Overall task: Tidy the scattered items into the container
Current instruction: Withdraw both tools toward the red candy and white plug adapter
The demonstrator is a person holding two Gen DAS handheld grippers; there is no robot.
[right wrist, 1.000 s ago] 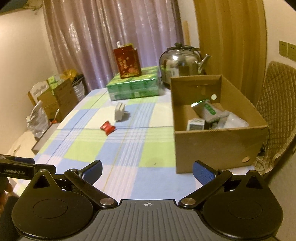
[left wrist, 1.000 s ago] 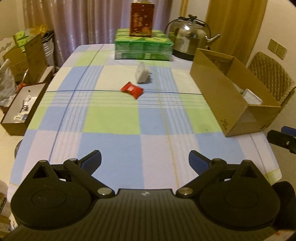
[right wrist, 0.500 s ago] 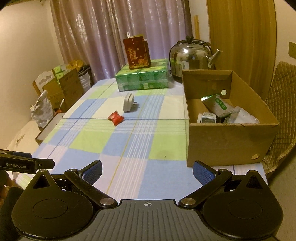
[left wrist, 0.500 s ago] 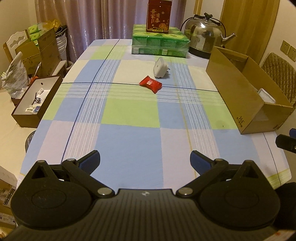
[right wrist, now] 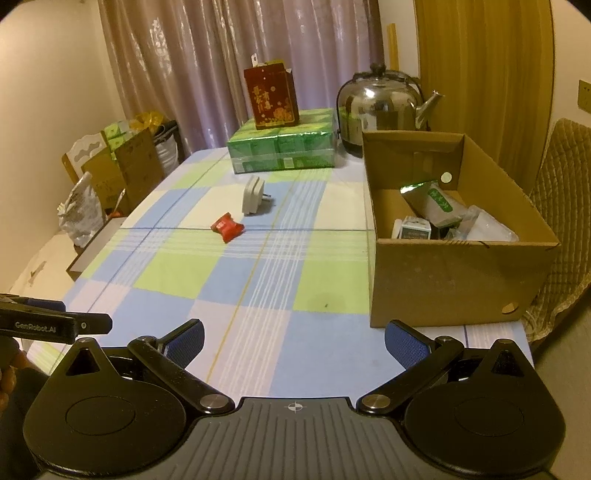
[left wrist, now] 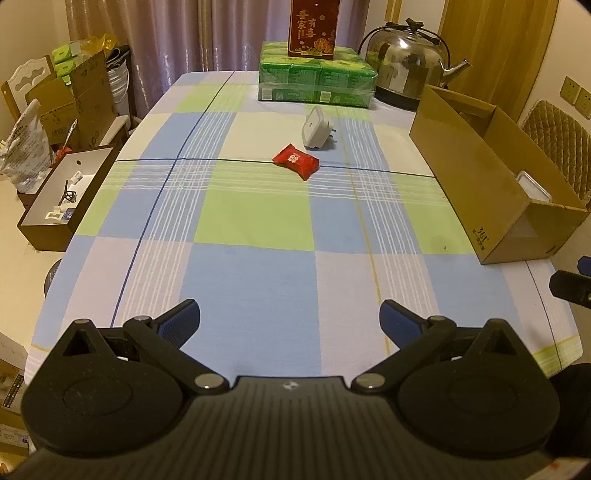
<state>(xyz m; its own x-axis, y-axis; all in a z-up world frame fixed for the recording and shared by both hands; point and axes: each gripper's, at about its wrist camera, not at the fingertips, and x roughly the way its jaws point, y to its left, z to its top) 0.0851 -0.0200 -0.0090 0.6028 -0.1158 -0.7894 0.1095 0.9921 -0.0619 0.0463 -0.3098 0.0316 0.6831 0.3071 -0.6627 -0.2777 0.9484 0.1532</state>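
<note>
Checked cloth in blue, green and white covers the table [left wrist: 255, 229] we work over, and mauve curtains [right wrist: 207, 66] hang behind its far end. Against that far edge we see a shrink-wrapped block of green packs [left wrist: 317, 83] with a red gift bag [left wrist: 314, 27] standing on top, and a steel kettle [left wrist: 406, 62] just beside them on the right.

Our cardboard box [right wrist: 458, 273] sits along the right edge of the table, open at the top; through the right wrist camera we make out a green-labelled pouch [right wrist: 432, 203] leaning inside, a small printed carton [right wrist: 415, 230] and some clear plastic, though the rest of the contents are too jumbled for us to name. 2 items lie loose on the cloth, well apart from the box: a red candy packet [left wrist: 295, 161] near the middle, and a white plug adapter [left wrist: 317, 129] just behind it, prongs pointing right.

Off the left side, on the floor, we see an open brown tray of small parts [left wrist: 62, 203], cartons and a plastic sack.

Our left gripper [left wrist: 290, 321] hangs over the near end of the table, fingers spread wide with nothing between them. Our right gripper [right wrist: 293, 338] is likewise spread and empty, near the box's front corner.
</note>
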